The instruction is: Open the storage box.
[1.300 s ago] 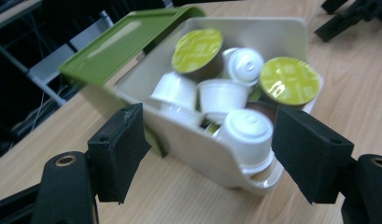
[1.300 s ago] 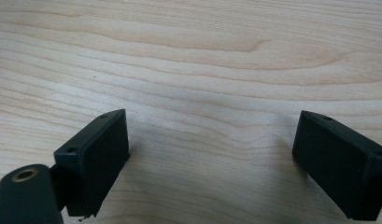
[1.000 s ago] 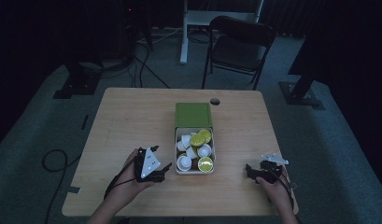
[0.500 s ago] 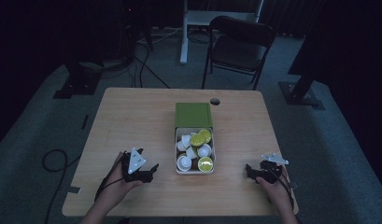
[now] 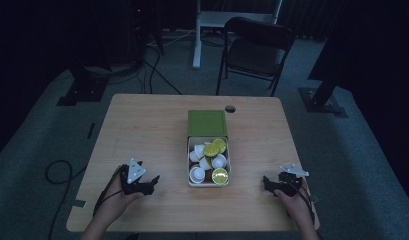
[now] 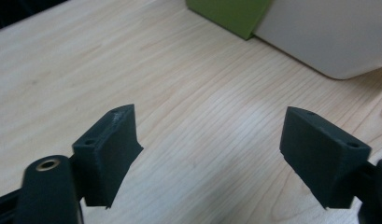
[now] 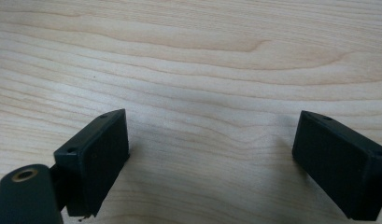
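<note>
Because nothing was gripped, both tongs, left gripper [image 5: 153,183] and right gripper [image 5: 266,182], rested apart, flanking the white capsule-filled box [image 5: 209,183] at nine and three o'clock.

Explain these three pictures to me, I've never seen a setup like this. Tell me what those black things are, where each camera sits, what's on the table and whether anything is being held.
No robot arm is here. A person sits at a wooden table and holds a hand-held two-jaw tool in each hand: the left gripper and the right gripper.

The wide picture comes from a fixed camera above the person, looking forward and down. The other two come from small cameras riding on each gripper, looking along its own black jaws, so the dark blocks are those jaws.

In the middle of the table stands a white box of small cups, some white, some with yellow-green tops, with its green lid lying open behind it.

Nothing is held: both grippers are open, with bare wood between their jaws. The left gripper view catches a corner of the box and lid.
</note>
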